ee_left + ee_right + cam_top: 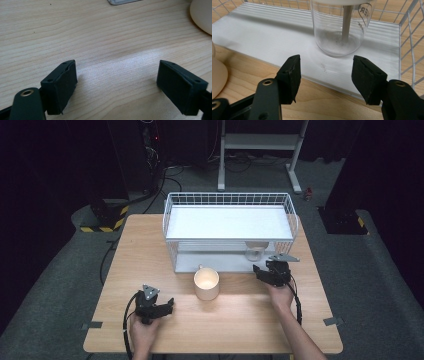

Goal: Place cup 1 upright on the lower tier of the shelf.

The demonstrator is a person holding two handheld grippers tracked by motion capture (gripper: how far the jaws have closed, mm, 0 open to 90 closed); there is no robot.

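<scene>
The right gripper point(263, 270) is at the front of the white wire rack point(230, 200), at its low shelf. Its fingers point(292, 72) are apart and hold nothing. A clear glass cup point(340, 27) stands upright on the white low shelf point(262, 32), just past the fingers, not touching them. It looks like the glass cup is already put away there, so that part seems done.

The left gripper point(167, 307) rests low over the worktop point(150, 250), near the person's side. Its fingers point(61, 82) are apart too, with only bare wood between them. It is not holding a thing.

A cream mug point(206, 283) stands on the worktop in front of the rack, between the two grippers. It is upright and nothing touches it. In the left gripper view its side peeks in at the top right corner.

So what is left, I think, is the mug. It likely needs to be picked up and set in the rack as well. The top shelf of the rack looks bare.
</scene>
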